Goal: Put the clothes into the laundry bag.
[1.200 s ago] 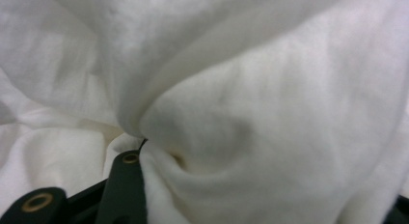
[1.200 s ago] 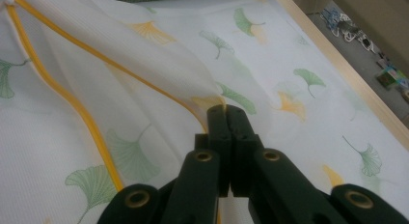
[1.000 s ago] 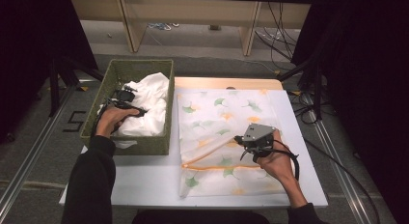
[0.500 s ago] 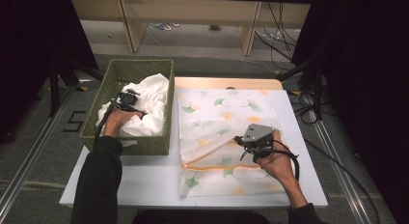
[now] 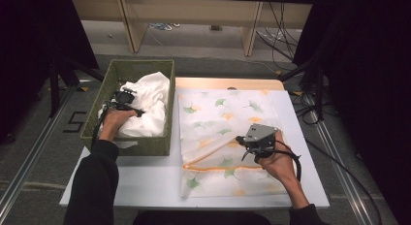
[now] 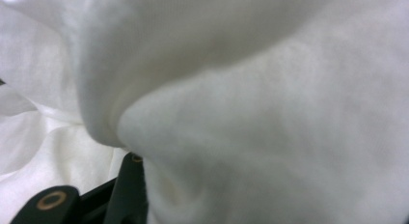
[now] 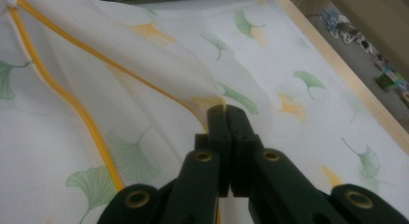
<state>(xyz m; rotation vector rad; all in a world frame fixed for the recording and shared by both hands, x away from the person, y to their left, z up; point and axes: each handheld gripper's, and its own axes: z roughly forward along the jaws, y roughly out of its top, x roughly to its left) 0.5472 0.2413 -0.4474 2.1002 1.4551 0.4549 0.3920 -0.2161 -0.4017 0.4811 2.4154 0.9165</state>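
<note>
A green basket at the table's left holds a crumpled white cloth. My left gripper is pushed into that heap. Its jaws have just been closing, and the white cloth bulges between them, pressed against the one visible finger; the other finger is hidden under the fabric. To the right lies a sheer mesh bag printed with green and yellow leaves. My right gripper is shut on the bag's yellow-trimmed edge. In the right gripper view the gripper pinches a raised fold of the bag.
Basket and bag rest on a white board with a wooden strip along its far edge. Metal rails run along both sides of the table, and cables trail to the right. Table legs stand behind.
My left hand has shifted slightly within the cloth heap in the basket. The right hand and the bag have stayed where they were.
</note>
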